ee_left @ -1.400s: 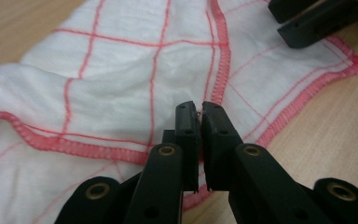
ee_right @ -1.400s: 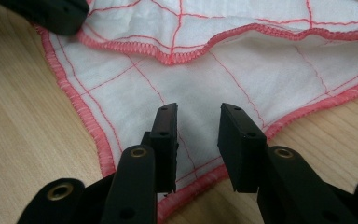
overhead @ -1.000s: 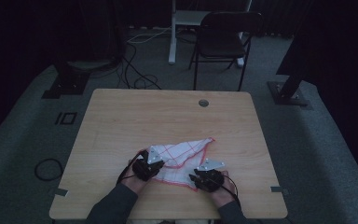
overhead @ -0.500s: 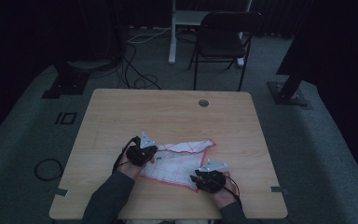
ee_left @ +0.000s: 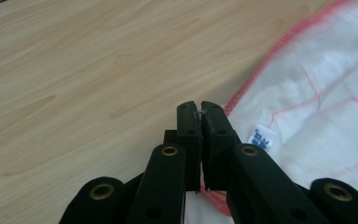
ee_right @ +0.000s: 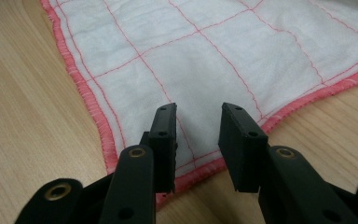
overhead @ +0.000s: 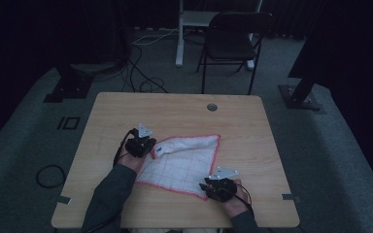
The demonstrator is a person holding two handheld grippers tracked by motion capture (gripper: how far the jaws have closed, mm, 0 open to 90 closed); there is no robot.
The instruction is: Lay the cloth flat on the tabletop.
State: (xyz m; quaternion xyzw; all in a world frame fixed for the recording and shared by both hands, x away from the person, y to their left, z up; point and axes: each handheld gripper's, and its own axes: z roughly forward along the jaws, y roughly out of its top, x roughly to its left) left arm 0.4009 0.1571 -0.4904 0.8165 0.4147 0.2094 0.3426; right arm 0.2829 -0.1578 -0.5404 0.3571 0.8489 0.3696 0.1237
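**White cloth pinched at one corner, jaws parted over another**

White with a thin red grid and a red stitched hem, the cloth [overhead: 184,162] lies in the near middle of the pale wooden table [overhead: 252,121], mostly flat. Its far edge runs roughly level across the table, and its near corner points toward the person's right hand.

On the left, the left gripper [overhead: 151,148] sits at the cloth's left corner. Seen along its own jaws, the left gripper [ee_left: 200,109] is clamped tight, with a sliver of white fabric caught between the tips. That corner is folded over, so the small blue-printed label [ee_left: 261,138] shows just beside the jaws. The red hem runs away from the tips toward the far right in that view, with bare wood to the left.

At the near right, the right gripper [overhead: 205,187] rests at the cloth's near corner. In its own view the right gripper [ee_right: 196,122] has its jaws partly apart, standing over the fabric just inside the hem; nothing is pressed between them. A grey three-cornered plate tops each gripper, and dark sleeves come in from the table's near edge.

Beyond the table, a dark chair [overhead: 233,41] stands on the grey floor.
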